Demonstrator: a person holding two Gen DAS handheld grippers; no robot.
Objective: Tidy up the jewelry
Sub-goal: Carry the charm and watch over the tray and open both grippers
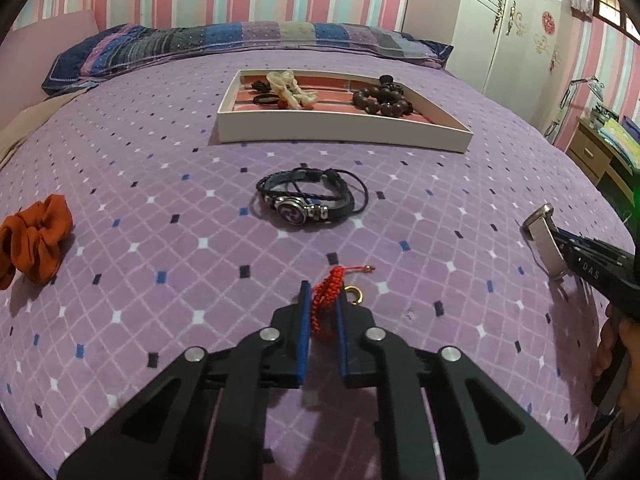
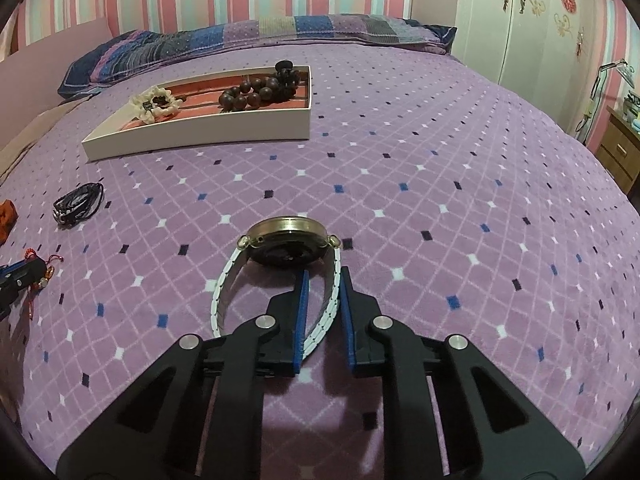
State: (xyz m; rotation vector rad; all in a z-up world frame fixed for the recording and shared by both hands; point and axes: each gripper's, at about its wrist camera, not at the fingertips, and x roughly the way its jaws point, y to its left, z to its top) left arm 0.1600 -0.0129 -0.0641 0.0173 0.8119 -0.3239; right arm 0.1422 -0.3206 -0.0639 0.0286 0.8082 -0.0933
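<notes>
My left gripper (image 1: pixel 323 292) is shut on a red braided cord bracelet (image 1: pixel 329 286) with a small gold ring, low over the purple bedspread. My right gripper (image 2: pixel 325 276) is shut on the white strap of a gold-cased watch (image 2: pixel 286 236), whose case rests on the bed. In the left wrist view the watch strap (image 1: pixel 542 240) shows at the right edge, held by a hand. A white tray (image 1: pixel 344 132) lies further back, holding a brown bead bracelet (image 1: pixel 380 100) and a cream scrunchie (image 1: pixel 292 90). A black leather bracelet (image 1: pixel 312 200) lies between the tray and my left gripper.
An orange scrunchie (image 1: pixel 34 236) lies on the bedspread at the far left. A striped pillow (image 1: pixel 240 40) runs along the head of the bed behind the tray. A white wardrobe (image 1: pixel 516 20) and a wooden desk (image 1: pixel 600 152) stand off the bed's right side.
</notes>
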